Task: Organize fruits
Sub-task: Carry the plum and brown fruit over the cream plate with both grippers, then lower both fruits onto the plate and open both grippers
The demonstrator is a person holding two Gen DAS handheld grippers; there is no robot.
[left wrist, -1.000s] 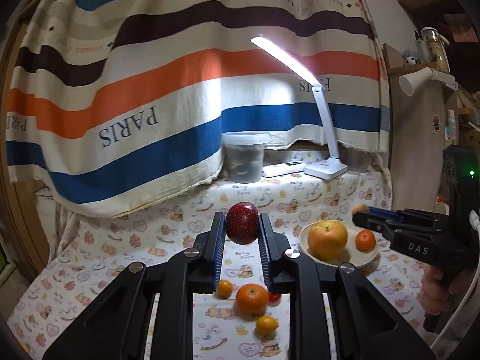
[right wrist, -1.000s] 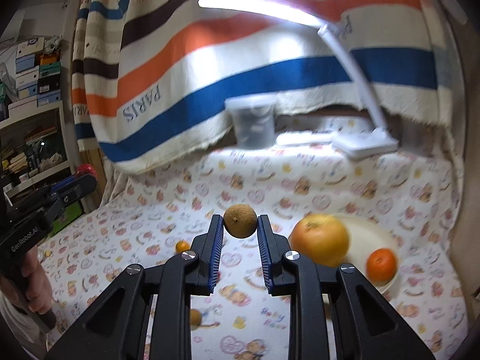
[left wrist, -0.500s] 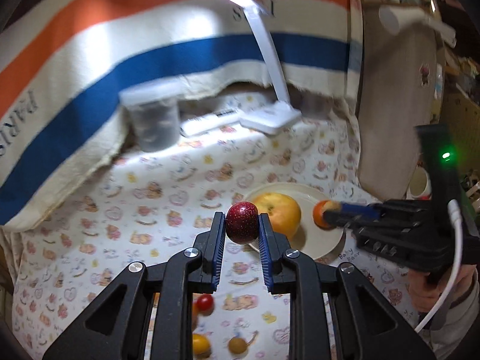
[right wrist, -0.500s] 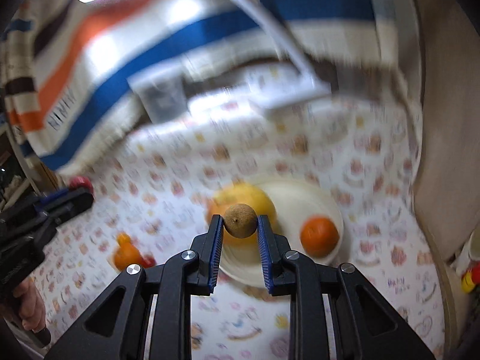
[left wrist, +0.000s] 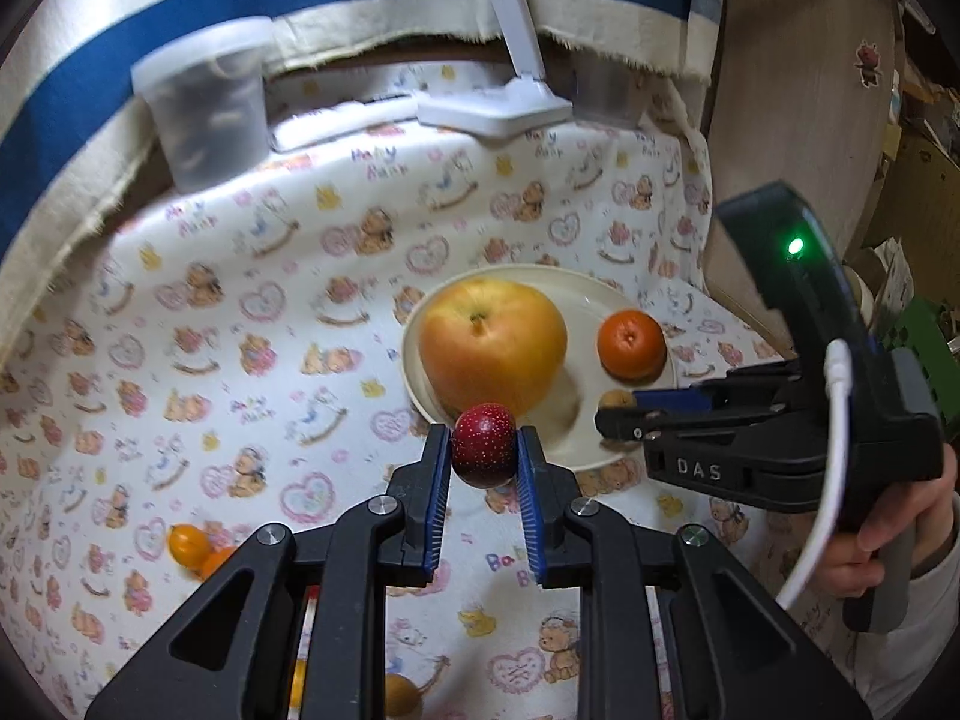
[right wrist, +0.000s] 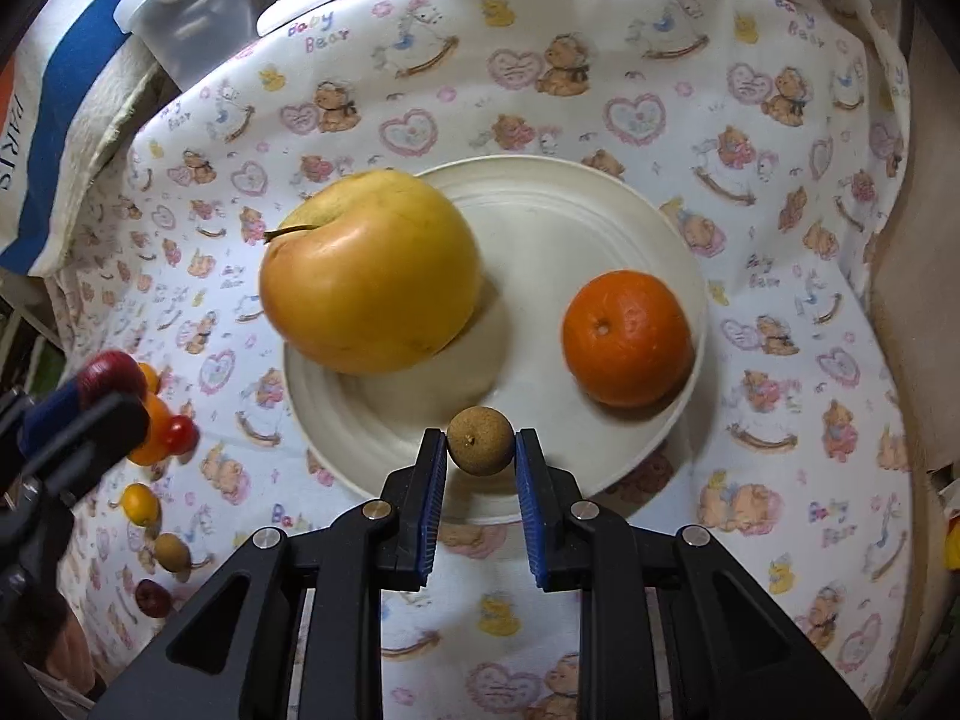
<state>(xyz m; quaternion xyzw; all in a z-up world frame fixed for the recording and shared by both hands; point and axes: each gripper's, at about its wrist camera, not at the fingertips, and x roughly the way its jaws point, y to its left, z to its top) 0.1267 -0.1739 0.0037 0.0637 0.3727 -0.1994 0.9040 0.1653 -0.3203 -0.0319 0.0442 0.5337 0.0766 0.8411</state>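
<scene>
Now the left claw (left wrist: 483, 450) grips a red fruit (left wrist: 483, 445), the right claw (right wrist: 480, 443) a brown fruit (right wrist: 480, 440), above the plate (right wrist: 558, 204).

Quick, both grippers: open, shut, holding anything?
Left gripper: shut on a dark red fruit.
Right gripper: shut on a small brown fruit.

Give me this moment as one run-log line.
left gripper: shut on red fruit | right gripper: shut on brown fruit | both near plate
</scene>
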